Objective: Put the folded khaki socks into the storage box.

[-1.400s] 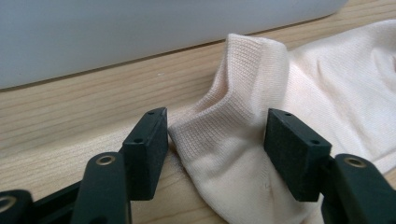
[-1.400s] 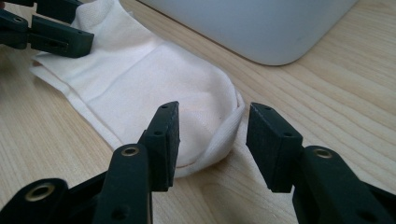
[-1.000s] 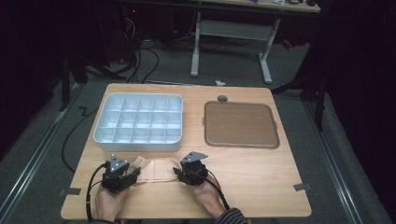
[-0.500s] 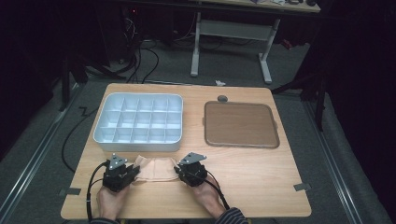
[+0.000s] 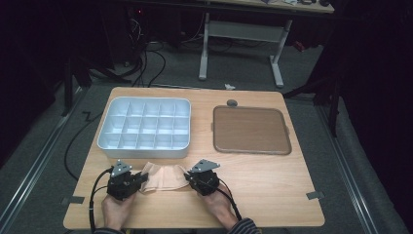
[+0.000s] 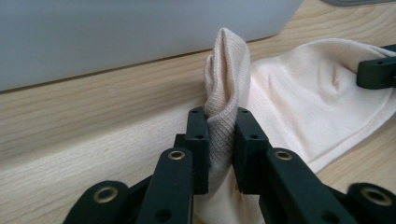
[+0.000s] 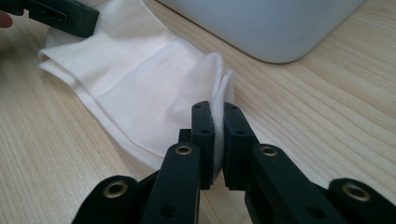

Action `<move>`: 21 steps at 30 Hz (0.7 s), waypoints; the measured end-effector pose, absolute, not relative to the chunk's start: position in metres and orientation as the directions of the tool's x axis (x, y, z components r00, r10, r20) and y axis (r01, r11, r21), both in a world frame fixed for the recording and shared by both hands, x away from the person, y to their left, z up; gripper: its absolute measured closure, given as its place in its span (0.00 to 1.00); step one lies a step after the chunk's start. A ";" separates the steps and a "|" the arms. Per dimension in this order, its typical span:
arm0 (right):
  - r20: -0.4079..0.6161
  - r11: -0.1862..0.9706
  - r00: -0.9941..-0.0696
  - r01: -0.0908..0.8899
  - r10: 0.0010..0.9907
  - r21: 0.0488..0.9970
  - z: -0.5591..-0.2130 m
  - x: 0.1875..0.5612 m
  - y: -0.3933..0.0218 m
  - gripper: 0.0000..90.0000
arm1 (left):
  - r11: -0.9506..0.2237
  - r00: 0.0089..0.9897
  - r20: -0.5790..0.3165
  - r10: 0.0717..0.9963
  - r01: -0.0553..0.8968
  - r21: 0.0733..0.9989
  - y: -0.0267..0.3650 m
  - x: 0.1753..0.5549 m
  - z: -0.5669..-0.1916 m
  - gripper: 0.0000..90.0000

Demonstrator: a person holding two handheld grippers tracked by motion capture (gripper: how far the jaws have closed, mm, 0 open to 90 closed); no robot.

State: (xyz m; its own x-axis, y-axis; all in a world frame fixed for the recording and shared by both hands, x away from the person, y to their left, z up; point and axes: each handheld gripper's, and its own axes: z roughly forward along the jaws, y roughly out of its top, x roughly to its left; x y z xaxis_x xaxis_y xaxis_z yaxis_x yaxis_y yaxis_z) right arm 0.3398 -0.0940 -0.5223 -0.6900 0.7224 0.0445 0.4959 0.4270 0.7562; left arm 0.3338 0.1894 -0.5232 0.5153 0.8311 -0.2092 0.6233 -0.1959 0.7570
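A cream cloth (image 5: 163, 176) lies flat on the wooden table near its front edge, between my two grippers. My left gripper (image 5: 144, 178) is at the cloth's left end. Its jaws have just been closing and now pinch a raised fold of the cloth (image 6: 299, 98) in the left gripper (image 6: 220, 116). My right gripper (image 5: 187, 176) is at the cloth's right end. Its jaws have also just been closing, and the right gripper (image 7: 215, 109) now clamps the cloth (image 7: 140, 79) by its edge. Each gripper view shows the other gripper's jaw tip on the far end.
A white compartment tray (image 5: 146, 152) stands just behind the cloth. A brown flat tray (image 5: 251, 130) lies at the back right, with a small dark round thing (image 5: 232, 103) behind it. Bare table (image 5: 272, 185) stretches to the right.
Both grippers' jaws have closed onto the ends of the cloth, bunching it slightly. The hands have hardly moved.
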 end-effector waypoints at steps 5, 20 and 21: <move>0.054 0.412 -0.684 0.498 0.727 0.763 -0.520 0.337 -0.104 0.95 | -0.204 0.526 -0.210 0.824 0.621 0.757 0.181 0.333 -0.520 0.87; 0.070 0.371 -0.650 0.515 0.757 0.773 -0.517 0.330 -0.138 0.95 | -0.201 0.573 -0.253 0.780 0.611 0.766 0.155 0.336 -0.516 0.87; 0.071 0.368 -0.646 0.517 0.760 0.773 -0.517 0.329 -0.140 0.95 | -0.200 0.574 -0.254 0.778 0.610 0.767 0.154 0.336 -0.516 0.87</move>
